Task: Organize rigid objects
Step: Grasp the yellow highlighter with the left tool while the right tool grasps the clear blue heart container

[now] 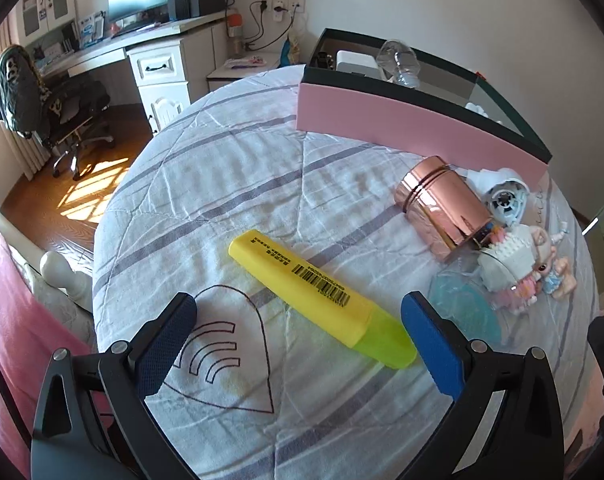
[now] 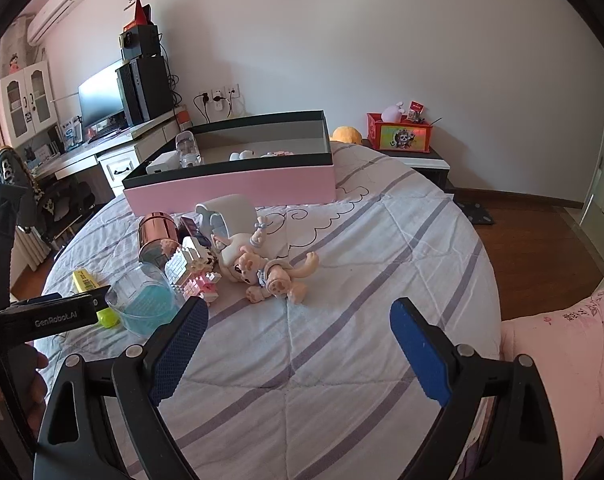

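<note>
A yellow highlighter (image 1: 322,296) lies on the striped bedspread, its green cap between the open fingers of my left gripper (image 1: 297,332). It also shows in the right wrist view (image 2: 87,280). Beside it lie a rose-gold tin (image 1: 442,208), a clear cup with a blue base (image 1: 466,312), a white brick model (image 2: 189,268), a doll figure (image 2: 261,268) and a white mug (image 2: 229,216). A pink box (image 2: 237,188) with a dark rim stands behind them and holds several items. My right gripper (image 2: 297,344) is open and empty above bare bedspread.
A desk (image 1: 113,48) with a monitor and an office chair (image 1: 61,108) stand beyond the bed's left edge. A nightstand with a red box (image 2: 398,132) is at the far right. A pink pillow (image 2: 562,360) lies at the right.
</note>
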Demonstrator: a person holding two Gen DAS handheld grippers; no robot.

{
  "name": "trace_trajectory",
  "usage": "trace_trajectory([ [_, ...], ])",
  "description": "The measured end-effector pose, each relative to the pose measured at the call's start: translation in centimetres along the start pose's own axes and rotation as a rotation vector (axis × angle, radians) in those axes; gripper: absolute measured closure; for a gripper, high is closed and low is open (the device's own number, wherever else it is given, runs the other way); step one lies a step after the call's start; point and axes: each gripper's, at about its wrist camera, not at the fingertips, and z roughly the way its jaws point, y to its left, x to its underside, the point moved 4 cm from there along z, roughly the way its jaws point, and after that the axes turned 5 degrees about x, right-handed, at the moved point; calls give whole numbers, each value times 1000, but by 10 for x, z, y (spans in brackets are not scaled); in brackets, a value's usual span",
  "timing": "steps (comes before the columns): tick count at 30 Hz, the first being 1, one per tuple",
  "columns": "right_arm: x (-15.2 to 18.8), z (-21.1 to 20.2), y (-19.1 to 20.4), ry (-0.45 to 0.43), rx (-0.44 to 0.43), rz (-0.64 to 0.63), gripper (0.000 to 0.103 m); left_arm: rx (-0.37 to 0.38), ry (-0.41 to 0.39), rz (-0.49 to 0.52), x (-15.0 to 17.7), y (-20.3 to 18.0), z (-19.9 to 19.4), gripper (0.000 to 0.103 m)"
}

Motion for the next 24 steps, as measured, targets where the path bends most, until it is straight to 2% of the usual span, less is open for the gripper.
trace_trajectory([
  [2,1,3,4,8,-12,-2,9,-20,6,32,0,2,6,0],
  [9,4,4,40,23,-50,-34,9,4,-12,125,13,18,-8,0],
  [13,5,9,71,36,-91,-35,9,22,-23,141,24,37,-18,0],
  [18,6,30,100,101,-116,1,9,47,-33,128,24,50,-20,0],
  [24,6,61,115,188,-82,10,9,37,-32,139,16,45,-13,0],
])
